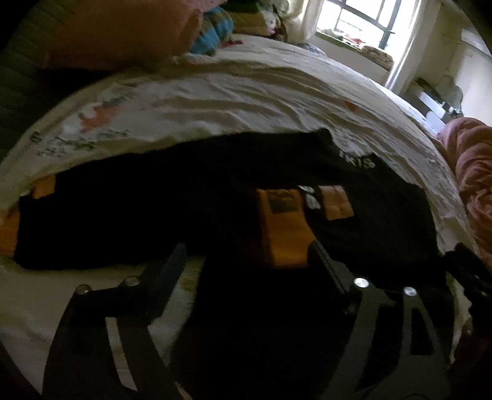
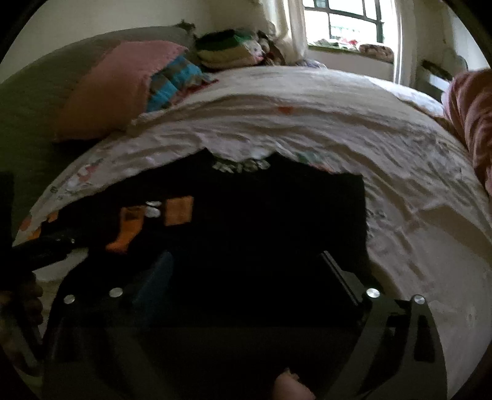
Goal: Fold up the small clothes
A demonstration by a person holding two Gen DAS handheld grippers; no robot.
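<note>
A small black top (image 1: 138, 209) lies spread out flat on the bed, on a white sheet (image 1: 215, 101) that has little pictures printed on it. The top has orange patches (image 1: 286, 234) in the middle and white letters (image 1: 359, 161) near its far edge. In the right wrist view the same black top (image 2: 261, 215) fills the middle, with its orange patches (image 2: 178, 210) off to the left side and the white sheet (image 2: 399, 184) all around it. The left gripper (image 1: 246, 250) is low over the near edge of the top, and its two fingers stand wide apart with one orange patch showing between them. It is not pinching anything. The right gripper (image 2: 246, 255) is low over the black cloth too, and its two fingers are also spread wide, with only dark cloth between them. It is too dark there to tell if the fingers touch the cloth. At the head of the bed sits a pink pillow (image 2: 113, 86), and just beside it a blue striped cloth (image 2: 172, 83). A pile of folded things (image 2: 227, 52) is behind those. Past the bed there is a bright window (image 2: 347, 18) with bars. A pink blanket (image 1: 473, 172) is bunched at the right edge of the bed.
</note>
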